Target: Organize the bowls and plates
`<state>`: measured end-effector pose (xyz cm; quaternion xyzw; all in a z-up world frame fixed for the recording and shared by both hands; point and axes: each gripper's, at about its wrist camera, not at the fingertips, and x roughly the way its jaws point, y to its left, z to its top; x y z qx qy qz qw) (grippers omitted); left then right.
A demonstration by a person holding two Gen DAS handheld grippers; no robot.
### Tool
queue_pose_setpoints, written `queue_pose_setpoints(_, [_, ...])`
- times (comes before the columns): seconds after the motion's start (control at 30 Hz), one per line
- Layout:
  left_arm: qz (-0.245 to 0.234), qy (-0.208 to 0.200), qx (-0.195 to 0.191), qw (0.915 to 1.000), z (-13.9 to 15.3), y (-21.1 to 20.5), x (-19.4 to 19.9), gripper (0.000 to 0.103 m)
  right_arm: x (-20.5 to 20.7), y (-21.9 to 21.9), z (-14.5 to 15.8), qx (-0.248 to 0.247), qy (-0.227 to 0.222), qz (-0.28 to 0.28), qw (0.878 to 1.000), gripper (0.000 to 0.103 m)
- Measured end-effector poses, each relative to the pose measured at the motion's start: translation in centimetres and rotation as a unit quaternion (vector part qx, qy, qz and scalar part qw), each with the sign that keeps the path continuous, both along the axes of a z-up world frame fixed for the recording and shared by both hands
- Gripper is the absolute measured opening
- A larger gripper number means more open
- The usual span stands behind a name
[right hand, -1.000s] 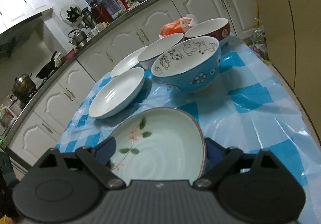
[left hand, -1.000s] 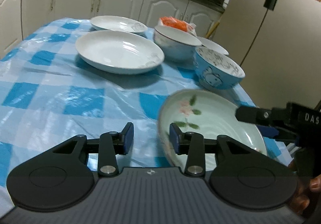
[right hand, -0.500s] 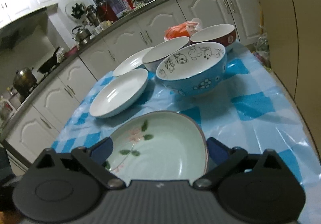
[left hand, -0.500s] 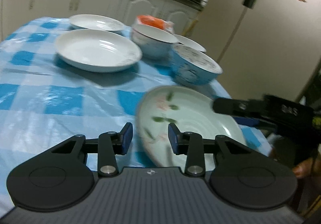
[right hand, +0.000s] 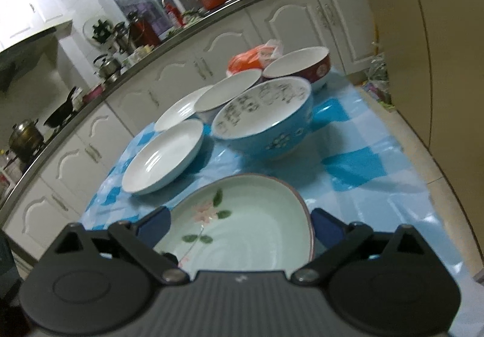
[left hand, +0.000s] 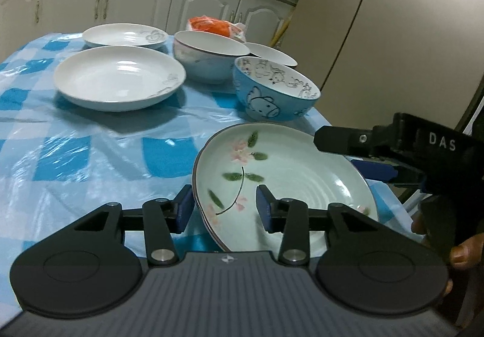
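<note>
A pale green flowered plate (left hand: 290, 173) is held tilted above the checked tablecloth (left hand: 90, 155); it also shows in the right wrist view (right hand: 242, 225). My left gripper (left hand: 222, 210) is open, its jaws on either side of the plate's near left rim. My right gripper (right hand: 240, 223) has its jaws wide apart around the plate, which spans the gap between them; its body (left hand: 402, 149) is at the plate's right edge. A blue cartoon bowl (left hand: 273, 93) stands just behind.
Two white plates (left hand: 119, 77) (left hand: 125, 34), a white bowl (left hand: 208, 59) and a red-sided bowl (right hand: 298, 66) stand further back. An orange bag (left hand: 211, 25) lies behind them. Cabinets (left hand: 121, 1) and a fridge (left hand: 393, 34) border the table.
The left gripper's jaws have opened wider and now straddle the plate's rim. The green plate has tilted and risen slightly. The right gripper has stayed around the plate.
</note>
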<state>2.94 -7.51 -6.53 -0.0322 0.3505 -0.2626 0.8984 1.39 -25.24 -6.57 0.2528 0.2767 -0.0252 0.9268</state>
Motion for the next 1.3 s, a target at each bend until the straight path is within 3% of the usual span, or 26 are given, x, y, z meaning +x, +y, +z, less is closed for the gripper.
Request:
queue_pose_setpoints(0.27, [-0.015,-0.003,-0.003,0.9999,-0.2,-1.3,1.3,0.048,-0.2,-1.3,-0.4,-0.005,0.001,-0.011,1.000,0.098])
queue_pose_setpoints(0.43, [0.013,-0.004,-0.014,0.9998,0.5,0.8,2.5,0.051,-0.1,-0.9,1.2,-0.053,-0.010,-0.025,0.998,0.099])
queue_pose_setpoints(0.57, [0.036,-0.015,-0.023,0.9990,1.5,3.2,3.5,0.053,0.7,-0.1,2.4,-0.053,-0.032,-0.004,0.998,0.098])
queue_pose_setpoints(0.93, [0.128,-0.018,-0.044,0.9907,2.5,9.2,10.0,0.065,8.7,5.5,3.6,-0.033,-0.032,0.093,0.995,0.096])
queue_pose_setpoints(1.07, [0.151,-0.013,-0.041,0.9876,2.0,10.4,13.1,0.063,12.0,6.7,3.0,-0.018,-0.014,0.102,0.995,0.088])
queue_pose_setpoints(1.3, [0.170,-0.006,-0.031,0.9850,0.8,11.9,16.7,0.057,15.9,8.3,1.9,-0.018,0.006,0.099,0.995,0.087])
